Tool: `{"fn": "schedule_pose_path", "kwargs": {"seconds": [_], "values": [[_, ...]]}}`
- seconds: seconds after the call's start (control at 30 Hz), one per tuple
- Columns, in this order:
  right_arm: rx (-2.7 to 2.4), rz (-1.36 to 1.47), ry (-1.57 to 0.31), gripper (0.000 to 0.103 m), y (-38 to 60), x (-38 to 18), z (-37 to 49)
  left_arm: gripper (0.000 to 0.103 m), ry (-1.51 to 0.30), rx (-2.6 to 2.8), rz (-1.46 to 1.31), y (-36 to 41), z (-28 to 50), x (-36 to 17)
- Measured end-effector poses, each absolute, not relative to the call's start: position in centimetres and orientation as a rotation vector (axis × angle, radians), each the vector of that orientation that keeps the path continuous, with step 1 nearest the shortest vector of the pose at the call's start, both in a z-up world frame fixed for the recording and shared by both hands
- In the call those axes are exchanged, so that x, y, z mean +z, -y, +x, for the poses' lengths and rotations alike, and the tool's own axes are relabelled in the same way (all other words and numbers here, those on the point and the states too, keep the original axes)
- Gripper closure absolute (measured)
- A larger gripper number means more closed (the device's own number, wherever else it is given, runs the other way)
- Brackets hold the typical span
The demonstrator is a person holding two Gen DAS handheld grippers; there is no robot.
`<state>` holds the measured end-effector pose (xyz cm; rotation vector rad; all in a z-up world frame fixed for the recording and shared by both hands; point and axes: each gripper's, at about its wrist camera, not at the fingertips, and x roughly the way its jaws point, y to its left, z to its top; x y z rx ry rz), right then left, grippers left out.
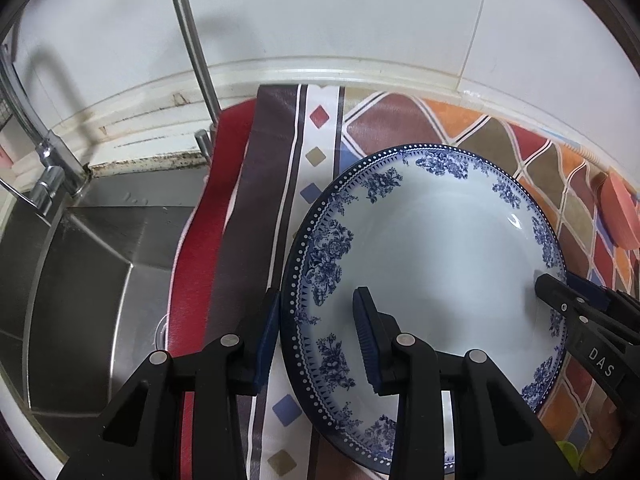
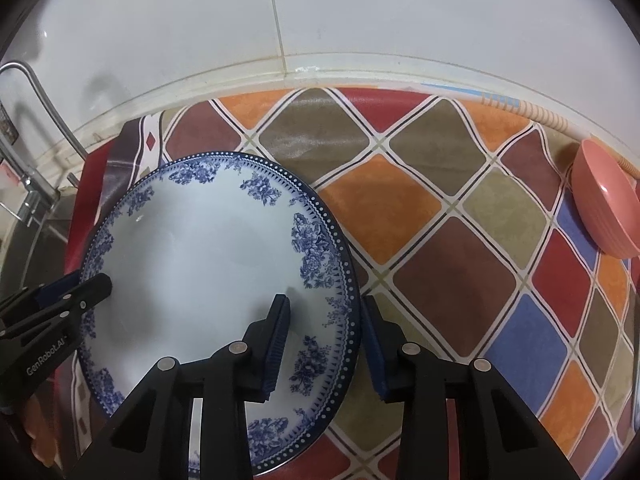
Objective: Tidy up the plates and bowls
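The left claw [image 1: 316, 336] is spread wide astride the left rim of the blue-patterned plate [image 1: 432, 264]; the right claw [image 2: 324, 340] straddles the opposite rim, equally unclenched. The plate is centred between them on the worktop [image 2: 440, 216], beside the sink [image 1: 92, 280].

Left wrist view sits low behind the left tongs [image 1: 316, 338], looking forward and down, very close to the blue-and-white floral ceramic plate [image 1: 432, 248]; the steel sink basin [image 1: 92, 280] fills its left side, white wall tiles [image 1: 320, 12] across the top. Right wrist view rides behind the right tongs [image 2: 324, 344], same steep downward look, equally close, facing that wall. It takes in more of the worktop under its diamond-patterned cloth [image 2: 440, 208], out to a pink bowl [image 2: 604, 212] at far right. Both views share the plate, the cloth and the wall, and each catches the other tongs entering from the side.
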<state>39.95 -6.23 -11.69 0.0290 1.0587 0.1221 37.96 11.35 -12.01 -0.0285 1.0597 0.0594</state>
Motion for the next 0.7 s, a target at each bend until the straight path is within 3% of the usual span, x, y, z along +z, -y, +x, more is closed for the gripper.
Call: {"fn": "schedule_pose_path", "kwargs": {"seconds": [0.7], "values": [[0.075,0.068,-1.018,0.066,8.1,-5.4,33.1,0.067,-0.961,0.001,-0.025,-9.5,29.4,-6.9]]}}
